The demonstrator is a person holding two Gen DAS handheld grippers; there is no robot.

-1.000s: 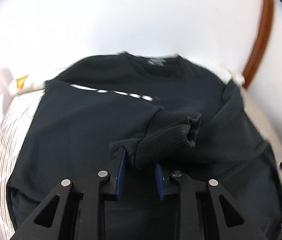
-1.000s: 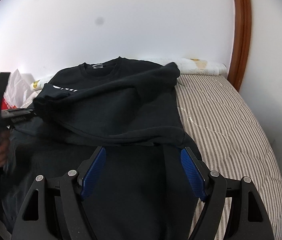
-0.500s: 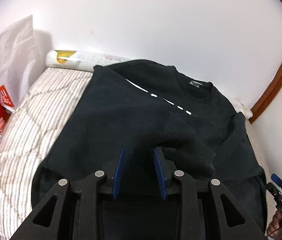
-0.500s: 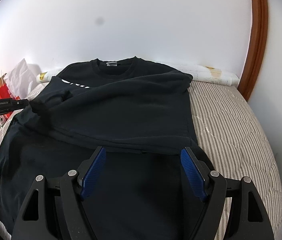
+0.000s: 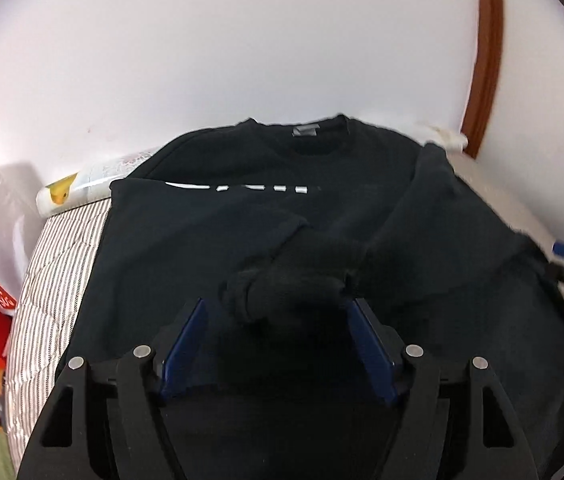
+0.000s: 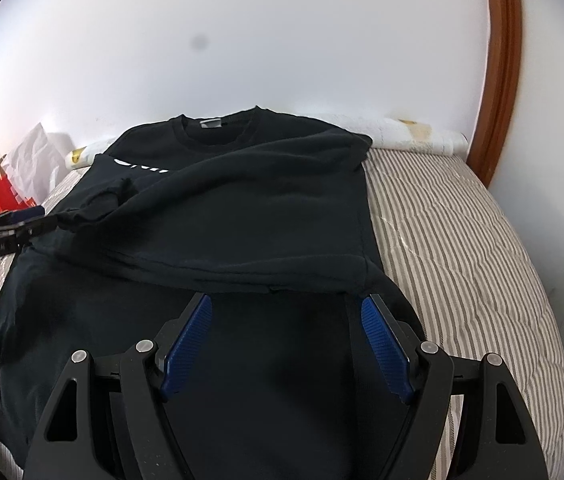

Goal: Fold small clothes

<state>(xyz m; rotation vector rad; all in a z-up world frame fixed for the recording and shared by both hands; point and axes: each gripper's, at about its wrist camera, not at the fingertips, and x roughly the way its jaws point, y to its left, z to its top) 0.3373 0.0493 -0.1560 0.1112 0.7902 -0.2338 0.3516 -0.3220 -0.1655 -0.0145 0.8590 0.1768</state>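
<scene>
So the black sweatshirt (image 6: 241, 208) is lying on the striped bed (image 6: 462, 248), collar toward the wall, with one sleeve folded across the front. The left gripper (image 5: 277, 344) has just been opening its fingers and they're now spread wide, with the ribbed sleeve cuff (image 5: 282, 292) sitting loose between them and not pinched. The right gripper (image 6: 286, 344) hovers over the lower part of the shirt, fingers wide and gripping nothing.

Matt black knit sweatshirt (image 6: 241, 208) with ribbed cuff (image 5: 282, 292) lies on striped quilted cloth mattress (image 6: 462, 248) beside glossy wooden trim (image 6: 502, 80).
</scene>
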